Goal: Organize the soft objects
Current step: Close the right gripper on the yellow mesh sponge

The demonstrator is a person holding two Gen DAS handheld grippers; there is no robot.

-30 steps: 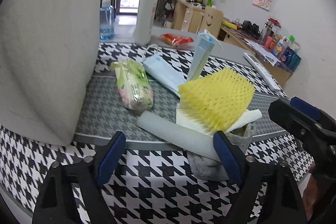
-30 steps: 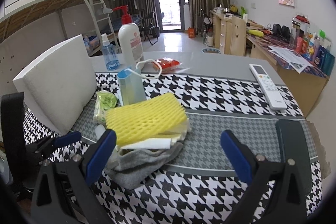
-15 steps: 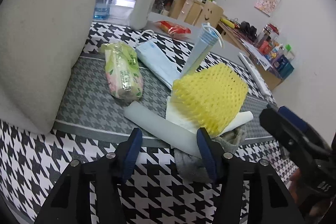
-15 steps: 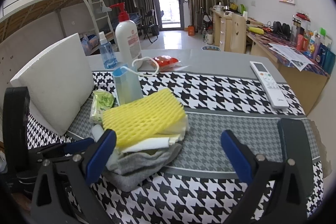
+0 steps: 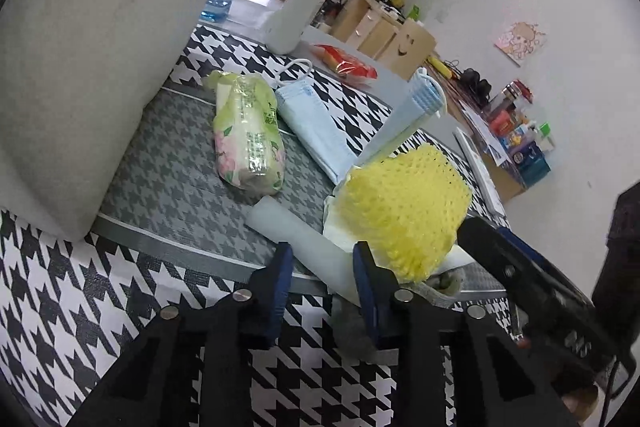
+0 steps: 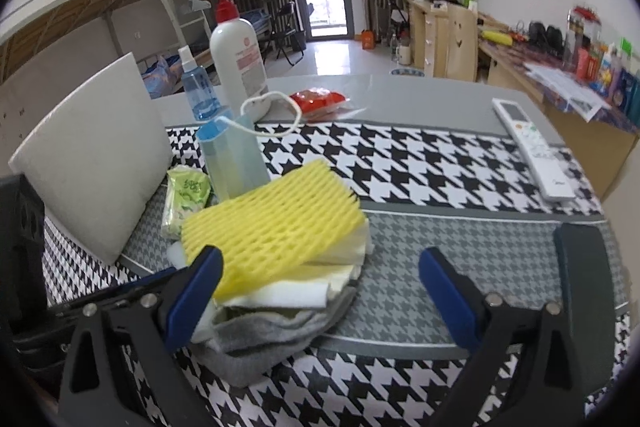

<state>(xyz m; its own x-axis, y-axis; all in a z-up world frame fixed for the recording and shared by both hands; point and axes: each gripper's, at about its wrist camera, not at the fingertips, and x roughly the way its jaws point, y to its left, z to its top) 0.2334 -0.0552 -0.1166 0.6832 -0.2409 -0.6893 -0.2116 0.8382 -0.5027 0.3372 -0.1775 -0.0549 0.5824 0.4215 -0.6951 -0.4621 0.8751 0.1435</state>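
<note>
Tissue pack point(image 5: 248, 135), green illegible print

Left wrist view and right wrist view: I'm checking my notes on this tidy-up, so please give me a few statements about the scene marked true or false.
1. The yellow foam net lies on top of the pile. True.
2. The right tongs are clamped on the grey cloth. False: their jaws stand wide open, holding nothing.
3. The left tongs have the pale foam tube between their jaws. True: the jaws have just been closing around it.
4. The remote control sits on the pile. False: it lies apart, near the table's far right edge.
5. The tissue pack stands upright. False: it lies flat on the cloth.
</note>
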